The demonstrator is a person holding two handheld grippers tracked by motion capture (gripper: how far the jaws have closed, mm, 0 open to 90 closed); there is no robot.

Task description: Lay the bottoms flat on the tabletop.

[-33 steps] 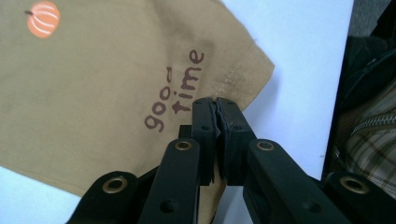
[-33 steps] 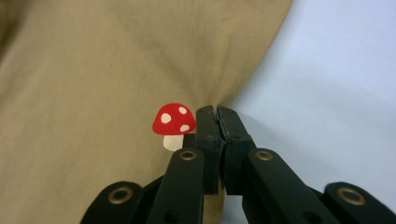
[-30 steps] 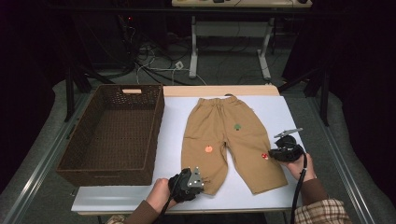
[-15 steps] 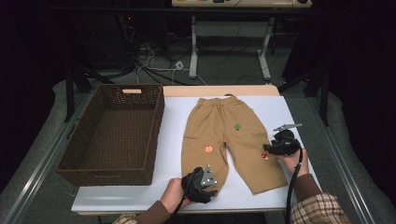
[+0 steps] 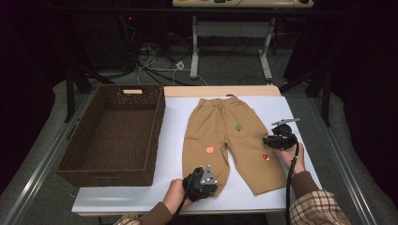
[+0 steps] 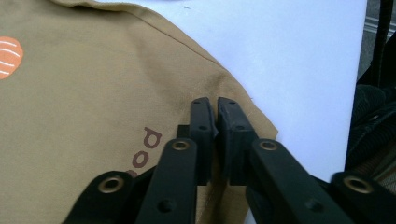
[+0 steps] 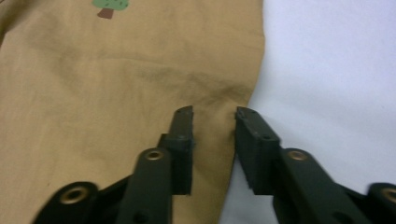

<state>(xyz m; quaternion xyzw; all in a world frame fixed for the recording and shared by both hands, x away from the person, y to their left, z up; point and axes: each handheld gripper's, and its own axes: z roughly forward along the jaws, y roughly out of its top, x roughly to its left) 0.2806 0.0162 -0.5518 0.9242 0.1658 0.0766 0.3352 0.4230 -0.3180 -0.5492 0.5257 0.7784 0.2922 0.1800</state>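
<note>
Tan child's trousers (image 5: 225, 136) lie flat on the white table top (image 5: 173, 122), waist at the far side. My left gripper (image 5: 206, 172) is at the hem of the leg nearer the basket. Its jaws (image 6: 217, 105) have just been closing and now pinch the hem corner of the trousers (image 6: 93, 93). My right gripper (image 5: 270, 140) is at the outer side seam of the other leg. Its jaws (image 7: 214, 114) have been closing but still stand apart, straddling the puckered edge of the trousers (image 7: 116, 93).
A dark woven basket (image 5: 157, 126) stands on the left part of the table, close beside the trousers. A wooden strip (image 5: 216, 90) runs along the table's far edge. Cables and a stand's legs lie on the floor beyond.
My left gripper slid right along the front edge onto the leg hem and shut there. The right gripper shifted slightly left and away, onto the trouser's side edge.
</note>
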